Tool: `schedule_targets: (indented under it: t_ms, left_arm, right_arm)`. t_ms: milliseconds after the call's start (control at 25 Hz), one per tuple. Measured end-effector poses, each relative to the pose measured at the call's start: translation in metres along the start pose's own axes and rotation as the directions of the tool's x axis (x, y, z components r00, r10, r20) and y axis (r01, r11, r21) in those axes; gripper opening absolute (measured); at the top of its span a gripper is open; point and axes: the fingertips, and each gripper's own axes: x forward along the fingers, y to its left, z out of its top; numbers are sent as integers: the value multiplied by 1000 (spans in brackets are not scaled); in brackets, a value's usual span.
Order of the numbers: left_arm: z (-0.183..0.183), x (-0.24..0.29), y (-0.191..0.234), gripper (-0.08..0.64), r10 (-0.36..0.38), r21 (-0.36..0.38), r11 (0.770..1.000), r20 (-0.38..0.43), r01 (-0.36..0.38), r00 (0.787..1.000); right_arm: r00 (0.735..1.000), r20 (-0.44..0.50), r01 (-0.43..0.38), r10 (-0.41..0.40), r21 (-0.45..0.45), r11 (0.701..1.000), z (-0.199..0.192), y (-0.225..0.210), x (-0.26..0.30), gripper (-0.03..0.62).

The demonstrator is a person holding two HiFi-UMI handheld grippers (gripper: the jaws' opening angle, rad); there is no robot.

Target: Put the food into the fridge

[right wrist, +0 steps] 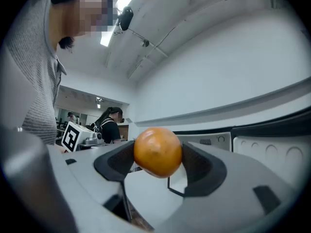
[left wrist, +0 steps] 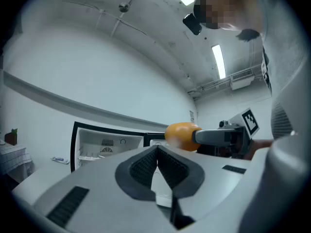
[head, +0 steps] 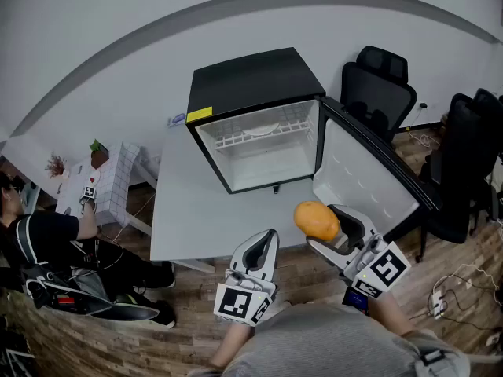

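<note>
An orange fruit (head: 317, 221) (right wrist: 158, 152) (left wrist: 181, 135) sits clamped between the pads of my right gripper (head: 324, 225) (right wrist: 158, 155), which is shut on it and held in front of the open door. The small black fridge (head: 255, 85) stands on the white table (head: 185, 210) with its door (head: 357, 171) swung open to the right; its white inside holds a wire shelf (head: 263, 134) and nothing else. My left gripper (head: 269, 238) (left wrist: 156, 152) is at the table's near edge, left of the fruit, jaws shut with nothing between them.
Black office chairs (head: 377, 89) stand behind and right of the fridge. A person in black (head: 47, 238) sits at the far left beside a white side table (head: 106, 179). Cables (head: 456, 289) lie on the wooden floor at right.
</note>
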Motion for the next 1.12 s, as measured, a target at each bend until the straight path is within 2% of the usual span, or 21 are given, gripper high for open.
schedule_targets:
  t_ms: [400, 640, 1120]
  left_arm:
    - [-1, -2, 5, 11, -2, -4, 1000, 0, 2, 1000]
    - [-3, -3, 6, 11, -3, -5, 1000, -2, 3, 1000]
    - [-1, -8, 6, 11, -3, -2, 1000, -1, 3, 1000]
  right_arm:
    - [1000, -6, -1, 1, 2, 1000, 0, 3, 6, 311]
    - [1000, -2, 3, -3, 63, 998, 0, 0, 8, 311]
    - [1000, -5, -1, 2, 48, 999, 1, 8, 10, 311]
